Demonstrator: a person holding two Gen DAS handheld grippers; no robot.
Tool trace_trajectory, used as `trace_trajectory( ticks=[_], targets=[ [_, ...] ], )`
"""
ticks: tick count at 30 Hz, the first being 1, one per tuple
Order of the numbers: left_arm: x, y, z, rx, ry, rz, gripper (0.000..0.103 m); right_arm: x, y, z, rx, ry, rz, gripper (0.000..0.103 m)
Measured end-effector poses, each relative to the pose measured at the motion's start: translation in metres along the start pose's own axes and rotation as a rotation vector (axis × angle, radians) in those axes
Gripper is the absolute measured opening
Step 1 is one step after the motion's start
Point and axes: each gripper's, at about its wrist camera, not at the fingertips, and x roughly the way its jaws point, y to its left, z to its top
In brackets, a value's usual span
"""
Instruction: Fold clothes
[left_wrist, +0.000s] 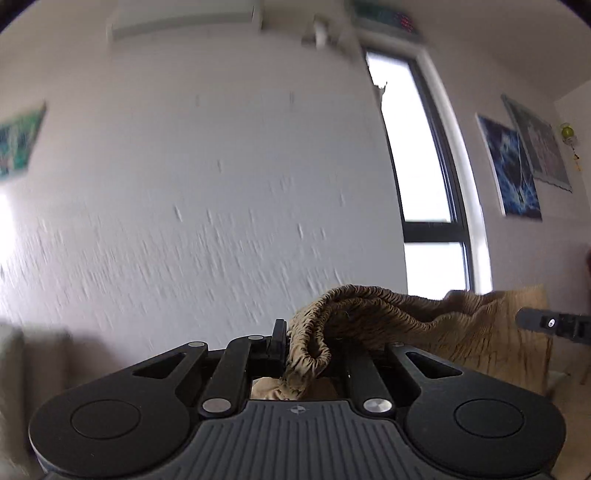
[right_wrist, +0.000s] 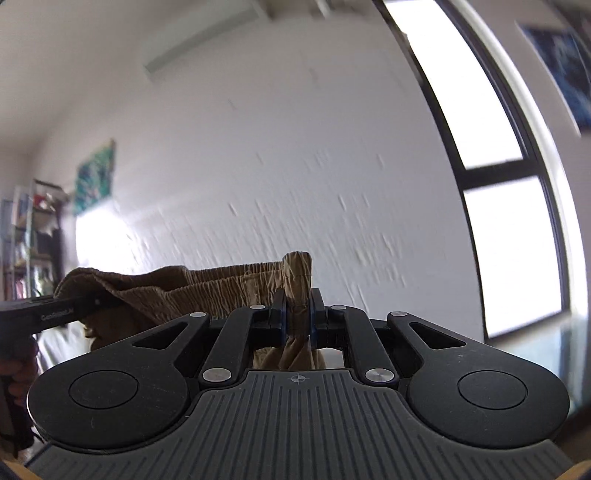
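A tan garment with an elastic gathered waistband (left_wrist: 369, 317) is held up in the air between both grippers. My left gripper (left_wrist: 306, 350) is shut on one end of the waistband, which bunches over its fingers and hides the right one. In the right wrist view the same tan garment (right_wrist: 207, 291) stretches leftward from my right gripper (right_wrist: 298, 317), which is shut on a fold of the cloth. The other gripper shows at the edge of each view: the right one (left_wrist: 554, 325) and the left one (right_wrist: 55, 314), held by a person's hand (right_wrist: 14, 369).
Both cameras point up at a white wall (left_wrist: 221, 184) with a tall window (left_wrist: 417, 166) at the right. Posters (left_wrist: 517, 166) hang on the right wall. A shelf unit (right_wrist: 33, 240) stands at far left, and an air conditioner (left_wrist: 184, 18) sits near the ceiling.
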Motion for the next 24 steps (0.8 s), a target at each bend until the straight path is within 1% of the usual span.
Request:
trace_trajectory(
  ticks=[1,2,7,8,11,13,15,17,20,21,22,23,24],
  targets=[
    [-0.01,0.004,0.015,0.032,-0.029,0.009,0.01,-0.005,0.008,0.013,-0.008,-0.022,0.019,0.011],
    [-0.017,0.007,0.022,0.056,-0.036,0.012,0.01,-0.009,0.014,0.025,-0.011,-0.037,0.038,0.012],
    [-0.048,0.022,0.052,0.167,-0.051,0.017,0.011,-0.014,0.024,0.076,0.04,0.014,0.151,0.012],
    [-0.051,0.024,0.054,0.174,-0.051,0.019,0.011,-0.014,0.025,0.082,0.043,0.028,0.171,0.012],
    [-0.053,0.032,0.058,0.171,-0.052,0.027,0.011,-0.009,0.031,0.095,0.018,0.042,0.195,0.012],
    [-0.033,0.037,0.049,0.154,-0.014,0.029,0.011,-0.007,0.034,0.097,-0.021,0.034,0.179,0.012],
    [-0.011,0.042,0.039,0.137,0.025,0.03,0.011,0.004,0.033,0.092,-0.033,0.051,0.156,0.012],
    [0.011,0.047,0.03,0.119,0.065,0.031,0.011,0.027,0.027,0.077,-0.011,0.115,0.137,0.012],
    [0.043,0.054,0.016,0.093,0.124,0.033,0.011,0.08,0.017,0.042,-0.003,0.251,0.087,0.012],
    [0.054,0.057,0.011,0.084,0.144,0.033,0.011,0.1,0.013,0.032,-0.007,0.282,0.064,0.012],
    [0.065,0.059,0.006,0.076,0.164,0.034,0.011,0.116,0.011,0.027,-0.012,0.282,0.042,0.011],
    [0.076,0.062,0.001,0.067,0.184,0.034,0.011,0.124,0.01,0.028,-0.037,0.232,0.022,0.011],
    [0.087,0.064,-0.003,0.058,0.204,0.035,0.011,0.119,0.017,0.038,-0.09,0.133,0.003,0.008]
  ],
)
